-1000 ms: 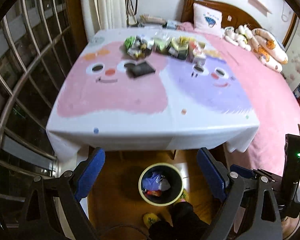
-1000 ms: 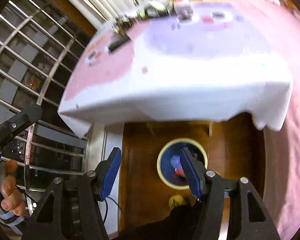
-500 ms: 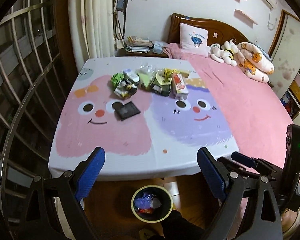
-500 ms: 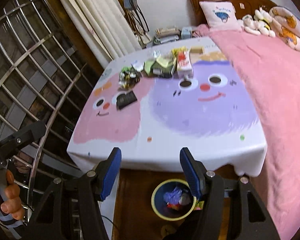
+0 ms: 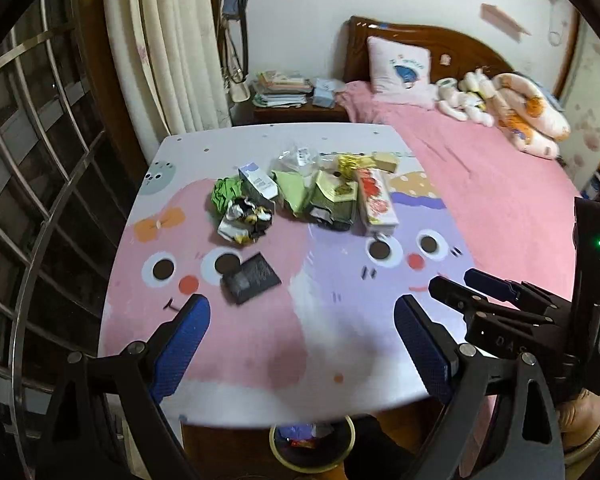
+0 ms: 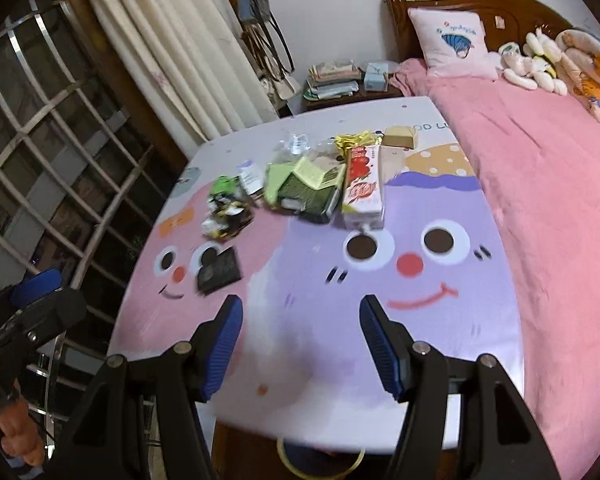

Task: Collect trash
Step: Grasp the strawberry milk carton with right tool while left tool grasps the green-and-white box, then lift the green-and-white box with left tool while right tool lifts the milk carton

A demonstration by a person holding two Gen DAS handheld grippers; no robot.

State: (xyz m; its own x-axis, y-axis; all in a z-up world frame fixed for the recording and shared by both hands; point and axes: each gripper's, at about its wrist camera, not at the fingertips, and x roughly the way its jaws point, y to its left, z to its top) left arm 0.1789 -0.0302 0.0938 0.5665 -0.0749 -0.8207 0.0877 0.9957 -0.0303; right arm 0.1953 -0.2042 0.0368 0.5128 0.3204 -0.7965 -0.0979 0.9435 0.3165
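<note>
Nearest of all, the bin [image 5: 312,446] sits on the floor tucked partly beneath the near edge of the table [image 5: 260,396], so anything carried back to it has to clear that overhang first; a piece let go too early would likely land on the cloth or the floor instead. Above that edge the left gripper [image 5: 302,350] hangs spread wide and empty, and the right gripper [image 6: 300,350] is also parted with nothing between its blue pads, a little narrower. Both views are blurred, so a reach made at this pace could overshoot. The closest piece of trash is the flat dark packet [image 5: 251,278], lying alone on the pink face; being so thin, it may slide under the fingers rather than lift. Further off, the crumpled wrapper [image 5: 244,220] touches the green wad [image 5: 225,194], and a pinch there could drag both, or shed one on the way. Beyond it the green pouches [image 5: 332,200] overlap, with the red and white carton [image 5: 376,204] pressed alongside, so pulling one may scatter its neighbours towards the pink bed [image 5: 500,184] just beside the table, where small scraps would be harder to find
</note>
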